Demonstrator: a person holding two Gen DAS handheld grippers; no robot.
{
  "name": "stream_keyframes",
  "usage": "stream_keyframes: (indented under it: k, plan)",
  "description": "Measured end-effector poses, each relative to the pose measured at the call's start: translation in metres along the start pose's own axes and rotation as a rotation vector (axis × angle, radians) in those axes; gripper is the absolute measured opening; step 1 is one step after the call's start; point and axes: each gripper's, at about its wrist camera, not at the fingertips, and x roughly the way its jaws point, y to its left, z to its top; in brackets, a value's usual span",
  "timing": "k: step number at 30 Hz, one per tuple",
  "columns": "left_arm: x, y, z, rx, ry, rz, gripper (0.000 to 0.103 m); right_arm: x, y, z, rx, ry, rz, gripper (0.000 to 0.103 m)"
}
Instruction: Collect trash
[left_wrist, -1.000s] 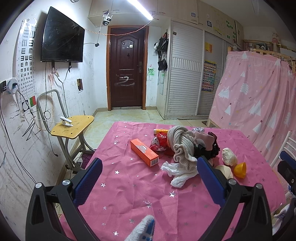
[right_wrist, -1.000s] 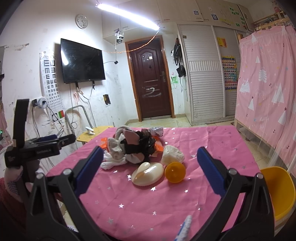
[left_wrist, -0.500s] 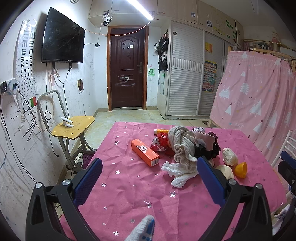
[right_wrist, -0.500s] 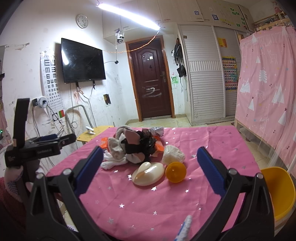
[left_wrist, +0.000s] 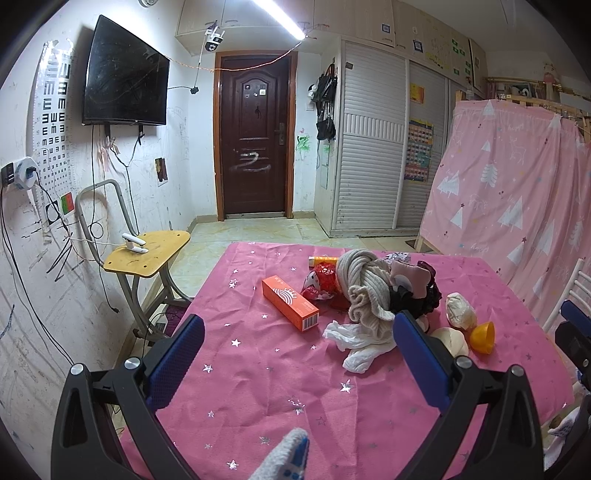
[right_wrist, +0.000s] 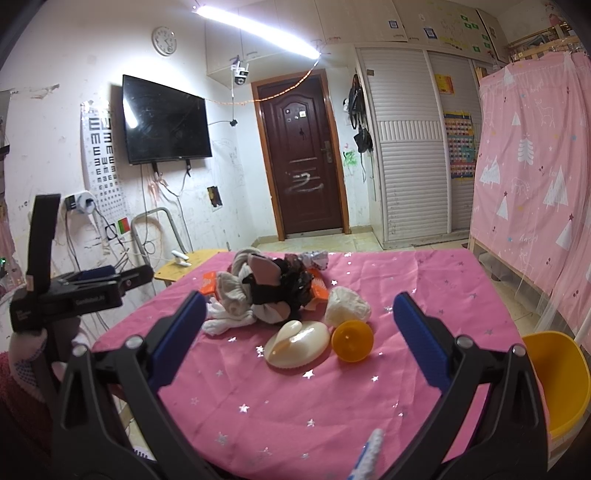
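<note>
Both grippers hang over the near edge of the pink table (right_wrist: 424, 295), jaws spread wide, nothing held. Landmark: the sock heap (right_wrist: 258, 291) at mid-table.

Right gripper (right_wrist: 299, 334): directly ahead of its jaws, on the near side of the heap, lie a cream shell-shaped piece (right_wrist: 297, 343) and an orange half-ball (right_wrist: 352, 340), side by side and touching or nearly so. Just behind them, a crumpled white wad (right_wrist: 347, 306). A yellow bin (right_wrist: 554, 380) stands off the table's right edge.

Left gripper (left_wrist: 299, 345): an orange box (left_wrist: 290, 302) lies left of the heap, long axis running near-right to far-left, ahead of the jaws. A red wrapper (left_wrist: 321, 284) touches the heap beside it.

Judgement: the right gripper is nearer the half-ball and the bin, the left nearer the box.
</note>
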Motion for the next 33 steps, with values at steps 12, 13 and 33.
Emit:
stream_keyframes:
  k: [12,13,33]
  plan:
    - [0.001,0.000,-0.001,0.003,0.004,0.002,0.094,0.000,0.002,0.001,0.001,0.004,0.002,0.097]
    - [0.002,0.000,-0.002,0.004,0.006,0.004,0.094,0.001,0.003,0.001,0.003,0.007,0.002,0.097]
    - [0.064,-0.015,-0.013,0.096,0.204,-0.208,0.094,0.067,-0.015,-0.023,0.042,0.267,0.133,0.097]
